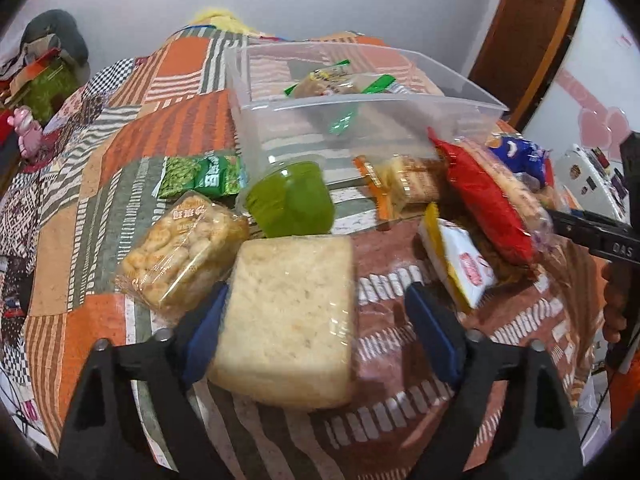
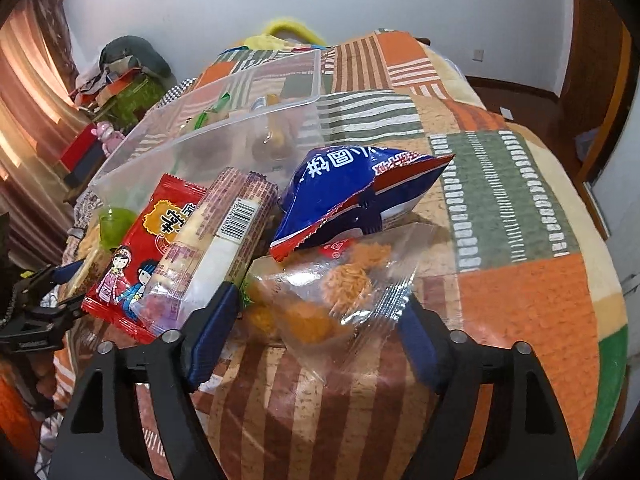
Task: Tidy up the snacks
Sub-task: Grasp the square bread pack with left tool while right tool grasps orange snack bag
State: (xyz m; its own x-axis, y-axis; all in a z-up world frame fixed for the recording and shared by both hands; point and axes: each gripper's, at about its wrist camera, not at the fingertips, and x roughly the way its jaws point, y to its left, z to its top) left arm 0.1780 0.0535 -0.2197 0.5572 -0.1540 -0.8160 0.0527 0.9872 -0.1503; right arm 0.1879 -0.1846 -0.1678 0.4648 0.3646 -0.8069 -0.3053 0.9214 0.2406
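Observation:
A clear plastic bin (image 1: 368,100) stands on the patchwork cloth and holds a few green-edged packets (image 1: 336,80); it also shows in the right wrist view (image 2: 208,140). My left gripper (image 1: 316,328) is open around a pale square rice cake pack (image 1: 288,320); its left pad touches the pack. My right gripper (image 2: 316,336) is open around a clear bag of orange snacks (image 2: 332,292). A blue bag (image 2: 352,196), a red packet (image 2: 140,256) and a barcode-labelled pack (image 2: 224,236) lie just beyond it.
Left wrist view: a cracker bag (image 1: 180,256), a green jelly cup (image 1: 292,204), a green pea packet (image 1: 200,176), a wafer pack (image 1: 404,184), a red bag (image 1: 488,208), a white packet (image 1: 460,264). The right gripper's body (image 1: 600,236) is at right.

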